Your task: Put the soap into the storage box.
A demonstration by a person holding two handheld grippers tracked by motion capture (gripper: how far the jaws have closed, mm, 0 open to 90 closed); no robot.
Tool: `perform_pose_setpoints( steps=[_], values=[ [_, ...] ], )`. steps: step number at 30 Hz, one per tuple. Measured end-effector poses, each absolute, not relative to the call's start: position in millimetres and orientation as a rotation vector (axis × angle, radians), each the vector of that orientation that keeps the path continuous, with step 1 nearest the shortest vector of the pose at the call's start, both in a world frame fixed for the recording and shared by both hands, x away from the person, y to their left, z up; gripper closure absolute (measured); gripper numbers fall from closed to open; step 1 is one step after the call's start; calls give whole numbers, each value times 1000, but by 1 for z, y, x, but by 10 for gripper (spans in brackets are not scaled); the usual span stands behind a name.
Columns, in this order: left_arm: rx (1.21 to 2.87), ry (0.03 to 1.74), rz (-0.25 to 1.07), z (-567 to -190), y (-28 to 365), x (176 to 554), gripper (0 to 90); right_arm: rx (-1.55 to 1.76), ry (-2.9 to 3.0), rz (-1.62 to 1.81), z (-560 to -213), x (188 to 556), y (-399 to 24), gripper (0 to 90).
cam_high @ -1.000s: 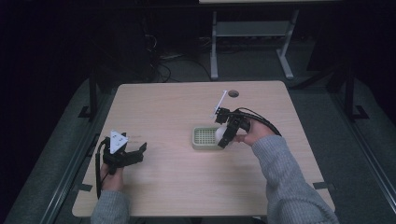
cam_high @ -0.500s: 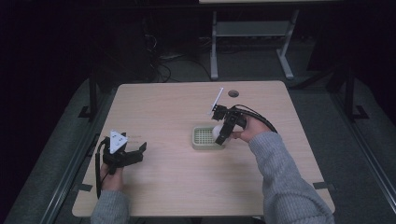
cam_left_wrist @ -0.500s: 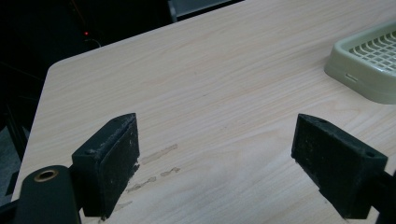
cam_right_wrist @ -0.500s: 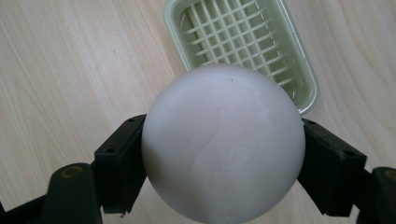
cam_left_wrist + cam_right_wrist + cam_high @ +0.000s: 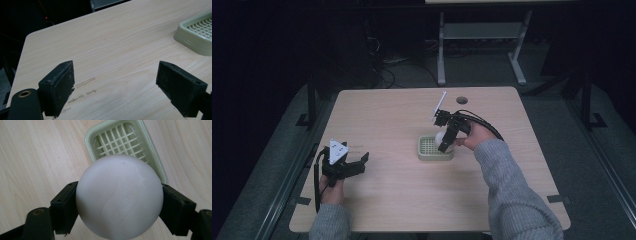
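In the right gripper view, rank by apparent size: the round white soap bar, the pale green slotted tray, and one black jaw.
1. Round white soap bar, though nearness to the camera enlarges it.
2. Pale green slotted tray, partly hidden behind it.
3. Black jaw, smallest.

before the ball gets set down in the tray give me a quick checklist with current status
1. Right claw shut on the white ball, a pad on each side: ok.
2. Ball over the green slotted tray: ok, held above it.
3. Tray free of other items: ok on the visible grid; the part behind the ball cannot tell.
4. Left claw open, holding nothing, well away from the tray: ok.
5. Height left between ball and tray: cannot tell.
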State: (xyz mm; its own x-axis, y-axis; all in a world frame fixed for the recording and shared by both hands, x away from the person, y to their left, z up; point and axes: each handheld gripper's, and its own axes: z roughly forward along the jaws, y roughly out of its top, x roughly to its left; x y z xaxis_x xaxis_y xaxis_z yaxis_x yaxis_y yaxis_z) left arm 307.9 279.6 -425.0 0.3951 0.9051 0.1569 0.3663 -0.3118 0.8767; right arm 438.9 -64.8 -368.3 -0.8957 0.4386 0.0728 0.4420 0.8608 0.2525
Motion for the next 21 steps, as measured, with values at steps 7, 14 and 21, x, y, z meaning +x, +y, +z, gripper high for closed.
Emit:
perform_pose_setpoints(
  steps=[7,14,21],
  values=[
    [1860,1094,860,-425,279,308,148,-717,-3018,-411,-373,443,-58,232],
    [1860,1095,860,-425,279,308,148,-705,-3021,-397,-379,447,-50,232],
    [1865,1095,860,-425,280,308,148,-726,-3021,-387,-384,452,-47,232]
  ],
)
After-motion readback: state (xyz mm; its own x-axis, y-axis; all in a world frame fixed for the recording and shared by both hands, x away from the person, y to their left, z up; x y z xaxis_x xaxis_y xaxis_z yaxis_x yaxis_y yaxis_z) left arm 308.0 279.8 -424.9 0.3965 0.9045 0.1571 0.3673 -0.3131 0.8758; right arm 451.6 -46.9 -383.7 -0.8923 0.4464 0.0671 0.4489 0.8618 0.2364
